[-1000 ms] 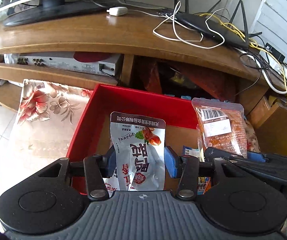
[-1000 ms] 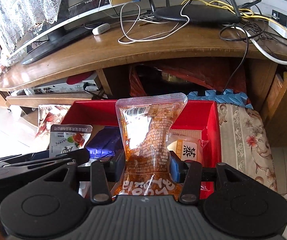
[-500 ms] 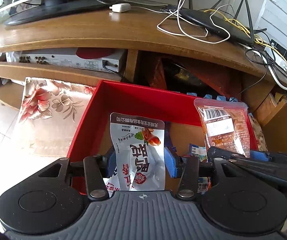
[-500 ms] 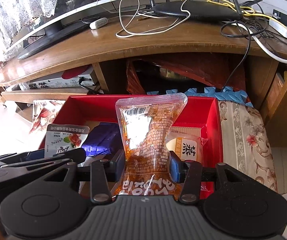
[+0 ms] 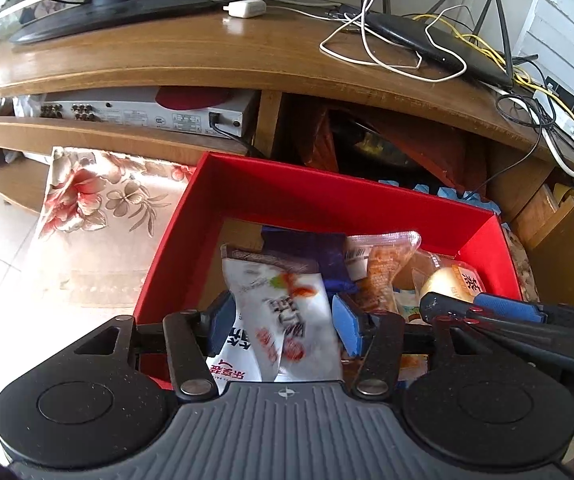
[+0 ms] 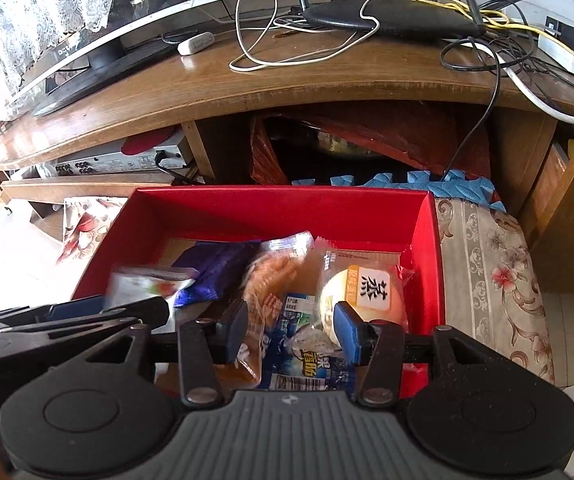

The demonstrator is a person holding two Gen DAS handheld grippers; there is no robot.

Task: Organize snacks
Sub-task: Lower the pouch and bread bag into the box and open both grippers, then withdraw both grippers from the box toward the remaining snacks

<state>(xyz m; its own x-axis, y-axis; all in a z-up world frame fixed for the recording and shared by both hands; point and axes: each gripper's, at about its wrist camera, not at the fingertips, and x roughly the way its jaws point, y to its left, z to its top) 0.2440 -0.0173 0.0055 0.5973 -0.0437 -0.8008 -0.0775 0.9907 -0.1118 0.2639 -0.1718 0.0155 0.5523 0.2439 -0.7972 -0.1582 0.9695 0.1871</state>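
Looking through the left wrist view first: the left gripper (image 5: 281,322) is seen spread wide above the red box (image 5: 327,196), with its blue pads (image 5: 345,326) clear of the white snack pouch (image 5: 283,312). That pouch appears blurred and tilted, so it is probably dropping or just settling into the box, and nothing is pinched. A purple packet (image 5: 311,250) and a clear orange snack bag (image 5: 383,268) are lying behind it, inside the box.

From the right wrist view, the right gripper (image 6: 291,330) is also opened up, with nothing held between its pads. Below it, a blue-and-white packet (image 6: 307,354) is seen in the box, the orange bag (image 6: 271,280) leans just to its left, and a wrapped steamed cake (image 6: 363,294) sits near the right wall. The white pouch (image 6: 147,286) is blurred at the left.

For the step to be done well, both claws should probably be kept open and lifted straight up, so no wrapper gets snagged. Then the leaning bags could be nudged flat, so the pile stays below the rim.
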